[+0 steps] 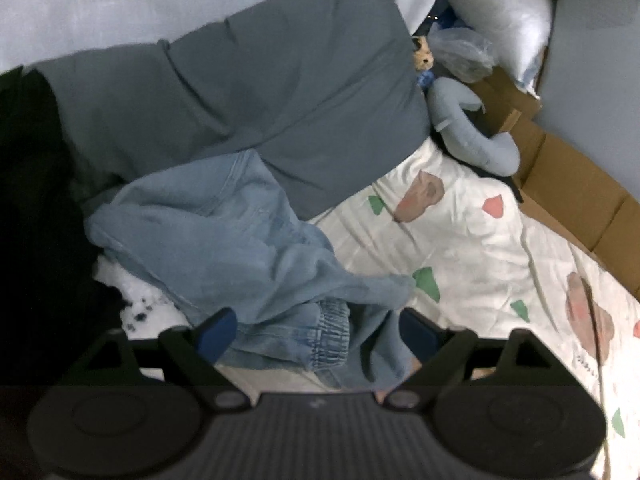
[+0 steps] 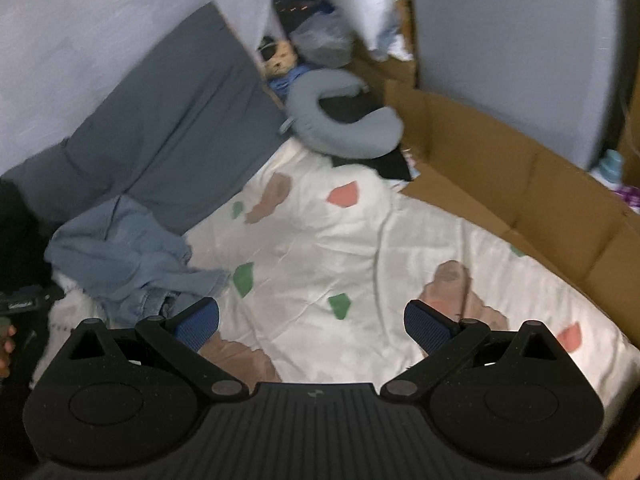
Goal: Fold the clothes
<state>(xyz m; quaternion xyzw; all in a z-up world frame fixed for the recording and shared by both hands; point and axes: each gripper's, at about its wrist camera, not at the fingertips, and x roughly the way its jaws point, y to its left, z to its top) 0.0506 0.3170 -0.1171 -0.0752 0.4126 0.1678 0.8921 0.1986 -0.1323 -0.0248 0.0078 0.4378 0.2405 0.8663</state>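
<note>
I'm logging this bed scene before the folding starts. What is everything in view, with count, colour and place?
denim garment: one, light blue, crumpled at the near left of the sheet, elastic waistband towards the left gripper
bedsheet: one, white with pink, green and brown patches, covering the bed
grey pillow: one, dark grey, along the wall behind the garment
neck pillow: one, grey-blue, U-shaped, at the far corner of the sheet
soft toy: one, tan and black, behind the neck pillow
cardboard: brown, along the right edge of the bed
dark fabric: black, far left
left gripper: open, over the garment
right gripper: open, over bare sheet
</note>
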